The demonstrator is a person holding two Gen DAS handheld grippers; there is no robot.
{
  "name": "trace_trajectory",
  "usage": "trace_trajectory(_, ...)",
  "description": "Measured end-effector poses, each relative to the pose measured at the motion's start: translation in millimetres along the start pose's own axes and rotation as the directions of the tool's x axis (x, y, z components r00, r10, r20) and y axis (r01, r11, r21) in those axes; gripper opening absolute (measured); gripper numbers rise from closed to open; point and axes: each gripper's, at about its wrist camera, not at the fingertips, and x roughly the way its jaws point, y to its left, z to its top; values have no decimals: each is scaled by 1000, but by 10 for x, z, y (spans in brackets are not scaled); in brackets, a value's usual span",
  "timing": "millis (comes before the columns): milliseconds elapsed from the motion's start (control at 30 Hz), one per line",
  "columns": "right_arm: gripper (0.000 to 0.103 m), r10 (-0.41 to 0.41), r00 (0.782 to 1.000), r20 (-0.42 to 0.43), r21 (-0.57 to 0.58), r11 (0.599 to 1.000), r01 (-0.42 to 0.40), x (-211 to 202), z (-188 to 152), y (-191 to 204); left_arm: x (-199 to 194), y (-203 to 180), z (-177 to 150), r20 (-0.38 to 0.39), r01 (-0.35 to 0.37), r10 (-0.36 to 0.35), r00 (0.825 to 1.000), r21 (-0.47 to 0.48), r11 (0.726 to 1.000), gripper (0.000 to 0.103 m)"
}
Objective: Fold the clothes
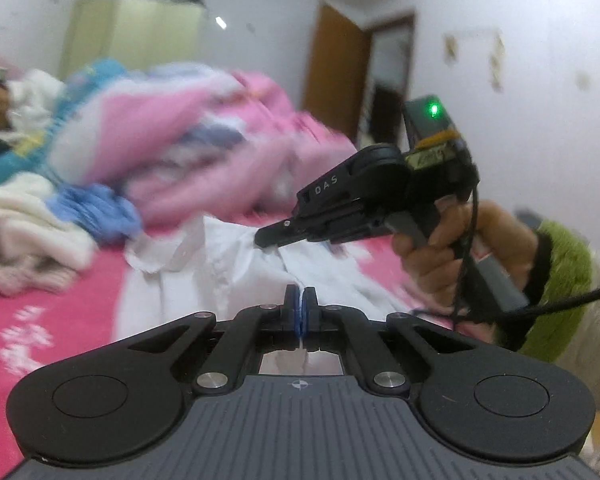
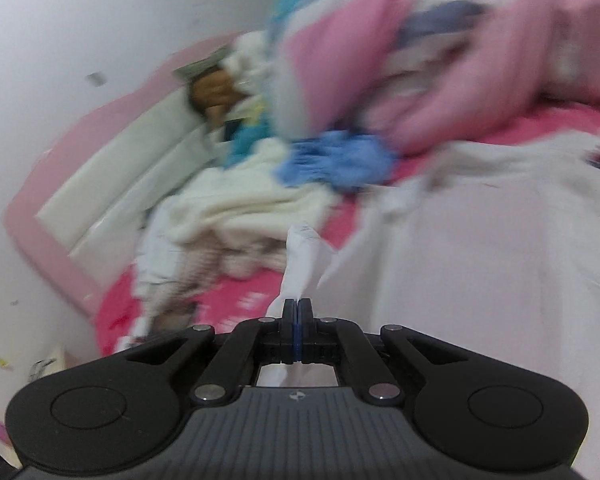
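The white shirt [image 1: 220,264] lies rumpled on the pink bedspread [image 1: 52,300], not yet folded. The left gripper [image 1: 300,300] and right gripper [image 2: 297,308] each pinch its cloth with jaws closed. A heap of clothes [image 1: 172,136] behind waits unfolded.

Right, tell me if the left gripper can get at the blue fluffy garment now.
Probably not yet: the left gripper is shut on the white shirt. The blue fluffy garment lies uncovered beyond it, so release first.

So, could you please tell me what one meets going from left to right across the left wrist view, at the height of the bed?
Cream knit → blue garment → white shirt → right hand-held gripper, shut on the shirt → hand → green sleeve.
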Motion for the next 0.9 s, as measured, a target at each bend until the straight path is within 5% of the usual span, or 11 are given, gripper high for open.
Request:
trace_trajectory(167,1,-183,980,-73,87,978,190,-1,-458,-697,412,-128,-264,-243,59,-60,968,-12,998,7)
trace_trajectory(333,1,-240,969,-59,132,960,246,-227,-629,-937,201,-55,-297,-253,91,-93,963,-17,996,27)
trace_trajectory(567,4,-111,992,-58,-13,994,110,-505,-662,-424,15,251,-425,-278,-53,19,960,-114,992,28)
trace_trajectory(667,27,-66,991,-114,-141,989,49,-402,-789,-66,-20,324,-533,-325,-118,76,943,-113,987,28)
trace_trajectory(733,38,-82,984,-156,-257,966,40,-252,-954,192,-45,347,-609,-348,-156,115,930,-93,983,28)
trace_trajectory(900,38,-205,957,-204,-523,850,71,186,-1370,656,-195,392,-723,-351,-171,123,928,-109,979,28)
